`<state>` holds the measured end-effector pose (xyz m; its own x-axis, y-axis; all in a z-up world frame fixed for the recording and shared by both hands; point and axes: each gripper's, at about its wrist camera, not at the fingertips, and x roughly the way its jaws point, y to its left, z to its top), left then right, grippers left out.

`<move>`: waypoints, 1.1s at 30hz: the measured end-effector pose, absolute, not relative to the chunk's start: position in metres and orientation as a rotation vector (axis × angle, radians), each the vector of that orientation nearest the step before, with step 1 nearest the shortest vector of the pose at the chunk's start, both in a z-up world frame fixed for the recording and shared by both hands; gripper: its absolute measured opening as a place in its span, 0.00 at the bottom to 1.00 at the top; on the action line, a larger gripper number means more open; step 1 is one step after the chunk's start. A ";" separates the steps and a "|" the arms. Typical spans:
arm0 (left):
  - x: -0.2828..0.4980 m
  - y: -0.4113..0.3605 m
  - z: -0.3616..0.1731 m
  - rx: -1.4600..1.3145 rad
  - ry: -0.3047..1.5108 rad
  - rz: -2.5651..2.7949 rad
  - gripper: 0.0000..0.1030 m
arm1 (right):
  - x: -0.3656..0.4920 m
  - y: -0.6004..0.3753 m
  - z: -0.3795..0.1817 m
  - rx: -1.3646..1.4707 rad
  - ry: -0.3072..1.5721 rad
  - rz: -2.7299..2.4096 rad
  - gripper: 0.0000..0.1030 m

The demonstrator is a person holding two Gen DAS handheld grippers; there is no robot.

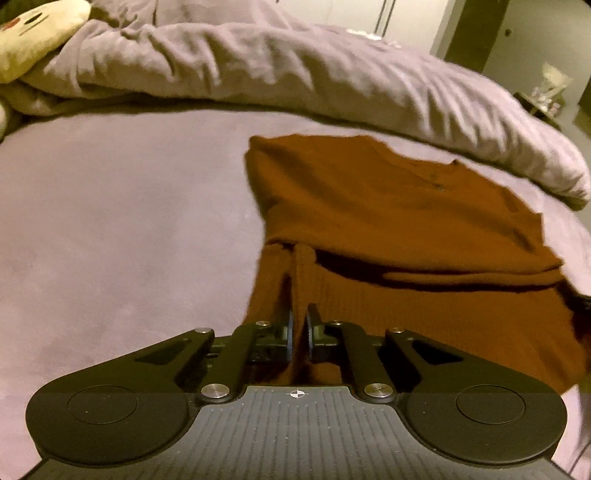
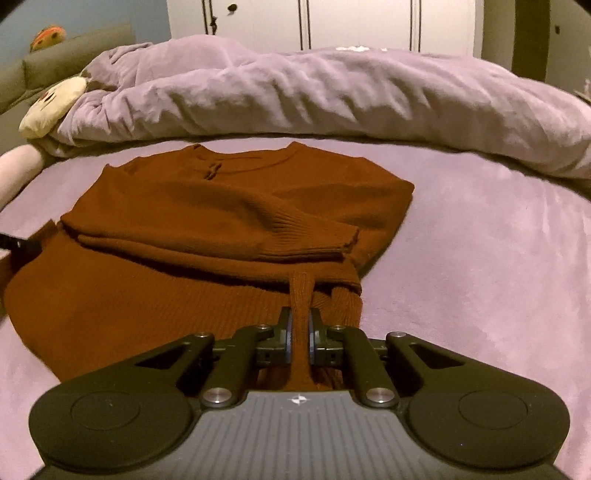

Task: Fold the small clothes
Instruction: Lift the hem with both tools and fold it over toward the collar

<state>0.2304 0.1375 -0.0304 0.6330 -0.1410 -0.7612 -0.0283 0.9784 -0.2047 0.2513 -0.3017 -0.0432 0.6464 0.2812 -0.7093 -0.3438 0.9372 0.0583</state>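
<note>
A rust-brown knit sweater (image 1: 388, 206) lies on the mauve bed sheet (image 1: 122, 229), collar away from me, sleeves folded across its front. My left gripper (image 1: 299, 317) is shut on the sweater's ribbed bottom hem at its left corner and holds a pinched fold lifted. In the right wrist view the same sweater (image 2: 221, 206) shows with a folded sleeve cuff (image 2: 332, 240) across it. My right gripper (image 2: 299, 317) is shut on the hem at the right corner. The left gripper's tip (image 2: 18, 245) shows at the left edge of that view.
A rumpled mauve duvet (image 1: 295, 66) is heaped along the far side of the bed. A cream plush toy (image 1: 33, 33) lies at the far left; it also shows in the right wrist view (image 2: 55, 103). White wardrobe doors (image 2: 332, 22) stand behind the bed.
</note>
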 end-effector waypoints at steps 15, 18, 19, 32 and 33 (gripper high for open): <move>0.233 0.124 -0.033 -0.174 0.904 -0.098 0.07 | 0.256 -0.289 -0.042 -0.127 0.801 0.334 0.05; 0.225 0.125 -0.015 -0.160 0.854 -0.106 0.07 | 0.243 -0.291 -0.023 -0.130 0.742 0.356 0.05; 0.222 0.127 -0.005 -0.159 0.829 -0.110 0.07 | 0.238 -0.292 -0.014 -0.126 0.718 0.366 0.05; 0.273 0.134 0.062 -0.151 0.641 -0.065 0.07 | 0.274 -0.276 0.036 -0.151 0.540 0.321 0.05; 0.279 0.135 0.061 -0.158 0.634 -0.058 0.07 | 0.284 -0.276 0.036 -0.150 0.535 0.299 0.05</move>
<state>0.2786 0.1350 0.0613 0.8046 -0.1024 -0.5850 0.0057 0.9863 -0.1649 0.2840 -0.2756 0.0363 0.8181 0.2409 -0.5222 -0.3186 0.9458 -0.0628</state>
